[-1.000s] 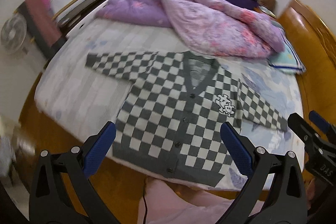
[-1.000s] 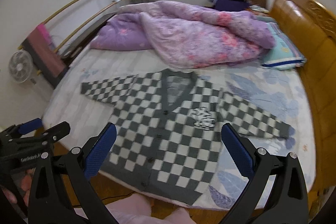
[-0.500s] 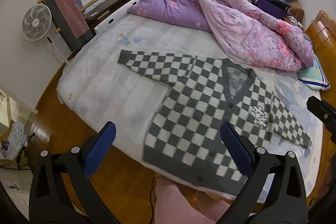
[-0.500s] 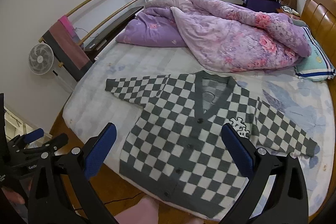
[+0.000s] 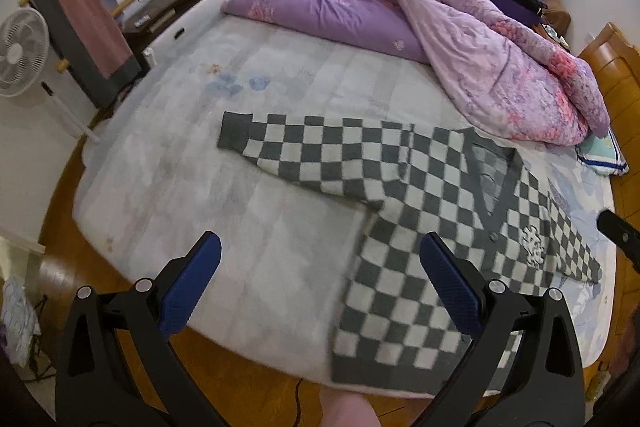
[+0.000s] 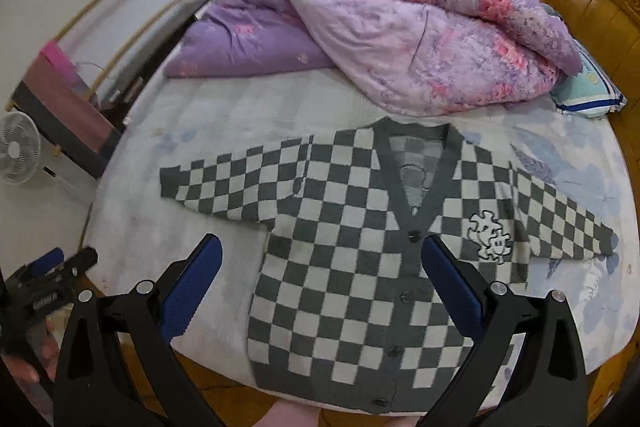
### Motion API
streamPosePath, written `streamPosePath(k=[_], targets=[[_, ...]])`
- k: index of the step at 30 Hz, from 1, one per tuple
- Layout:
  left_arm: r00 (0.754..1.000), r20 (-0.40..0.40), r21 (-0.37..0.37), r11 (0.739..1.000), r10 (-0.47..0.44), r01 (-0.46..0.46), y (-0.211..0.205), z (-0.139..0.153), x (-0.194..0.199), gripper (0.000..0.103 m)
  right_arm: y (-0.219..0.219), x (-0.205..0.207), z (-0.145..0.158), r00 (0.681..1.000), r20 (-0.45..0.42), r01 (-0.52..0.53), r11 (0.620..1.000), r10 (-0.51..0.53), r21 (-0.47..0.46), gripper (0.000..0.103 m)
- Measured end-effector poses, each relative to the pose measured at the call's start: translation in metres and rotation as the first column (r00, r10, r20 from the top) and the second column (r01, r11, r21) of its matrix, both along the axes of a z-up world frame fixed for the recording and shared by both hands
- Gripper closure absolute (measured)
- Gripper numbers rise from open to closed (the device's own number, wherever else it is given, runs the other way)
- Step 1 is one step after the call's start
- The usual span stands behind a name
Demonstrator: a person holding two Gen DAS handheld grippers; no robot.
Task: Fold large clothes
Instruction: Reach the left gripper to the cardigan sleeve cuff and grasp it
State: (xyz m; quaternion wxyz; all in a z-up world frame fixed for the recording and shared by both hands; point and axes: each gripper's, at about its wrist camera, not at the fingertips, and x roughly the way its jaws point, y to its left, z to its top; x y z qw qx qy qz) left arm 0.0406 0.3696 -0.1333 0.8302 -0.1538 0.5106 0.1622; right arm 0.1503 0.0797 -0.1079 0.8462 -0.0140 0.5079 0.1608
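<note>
The left gripper (image 5: 318, 279) and right gripper (image 6: 320, 281) both hang spread wide and empty above the bed's near edge. Beyond them the grey-and-white checked knit cardigan (image 6: 360, 251) lies flat, buttoned, sleeves out, on the pale floral bedsheet (image 5: 192, 187). Folding looks not yet begun; the next move likely calls for pinching the left sleeve's grey cuff (image 5: 235, 131).
</note>
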Motion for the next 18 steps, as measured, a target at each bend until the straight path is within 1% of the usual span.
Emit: streamPosePath(k=[1,2,4,5,6,7,8,9,10,11,12,13,14,15,16,18], targets=[[1.000,-0.003,-0.010,1.000,0.002,-0.002,0.012,-0.009,0.006,0.004,0.009,0.005,-0.005,1.000,0.011,0.005,1.000,-0.004,-0.011,0.016],[1.000,-0.002,-0.028,1.000,0.003,-0.003,0.026,-0.019,0.013,0.004,0.014,0.009,-0.009,1.000,0.019,0.006,1.000,-0.006,-0.023,0.019],[1.000,0.009,-0.086,0.996,0.027,-0.026,0.064,-0.050,0.030,0.004,0.030,0.020,-0.021,0.999,0.034,0.013,0.997,-0.011,-0.082,0.020],[0.999,0.005,-0.104,0.994,0.040,-0.039,0.073,-0.060,0.034,0.004,0.038,0.028,-0.029,0.999,0.030,0.017,0.995,-0.014,-0.103,0.026],[0.997,0.007,-0.144,0.987,0.071,-0.069,0.093,-0.076,0.042,0.004,0.042,0.034,-0.036,1.000,0.024,0.014,0.995,-0.012,-0.100,0.030],[0.995,0.017,-0.179,0.979,0.099,-0.095,0.108,-0.089,0.047,0.004,0.046,0.040,-0.043,1.000,0.018,0.008,0.996,-0.007,-0.094,0.038],[0.993,0.020,-0.206,0.972,0.120,-0.113,0.119,-0.098,0.051,0.004,0.052,0.049,-0.053,1.000,0.008,0.001,0.995,0.000,-0.097,0.041],[0.989,0.021,-0.245,0.959,0.149,-0.139,0.135,-0.114,0.057,0.004,0.057,0.056,-0.062,1.000,-0.004,-0.003,0.994,0.002,-0.107,0.042],[0.985,0.021,-0.266,0.951,0.172,-0.160,0.147,-0.126,0.062,0.004,0.060,0.062,-0.069,1.000,-0.013,-0.003,0.994,0.001,-0.109,0.048],[0.982,0.017,-0.274,0.945,0.190,-0.179,0.158,-0.139,0.068,0.004,0.065,0.070,-0.079,1.000,-0.022,-0.004,0.995,0.002,-0.099,0.053],[0.979,0.010,-0.272,0.943,0.204,-0.194,0.169,-0.151,0.075,0.004,0.069,0.074,-0.086,1.000,-0.027,-0.006,0.996,0.004,-0.094,0.061],[0.977,0.000,-0.270,0.940,0.215,-0.207,0.176,-0.163,0.080,0.006,0.074,0.081,-0.095,0.999,-0.038,-0.011,0.995,0.007,-0.097,0.065],[0.975,-0.007,-0.272,0.938,0.223,-0.217,0.183,-0.172,0.085,0.015,0.080,0.086,-0.105,0.999,-0.052,-0.015,0.994,0.010,-0.105,0.066],[0.971,-0.015,-0.279,0.932,0.237,-0.232,0.193,-0.186,0.092,0.030,0.085,0.094,-0.117,0.997,-0.072,-0.020,0.994,0.013,-0.104,0.067],[0.967,-0.033,-0.290,0.923,0.254,-0.253,0.202,-0.200,0.099,0.031,0.090,0.099,-0.125,0.996,-0.086,-0.025,0.995,0.016,-0.097,0.069],[0.957,-0.055,-0.303,0.908,0.285,-0.287,0.217,-0.226,0.110,0.031,0.101,0.111,-0.143,0.994,-0.106,-0.038,0.995,0.028,-0.092,0.069]])
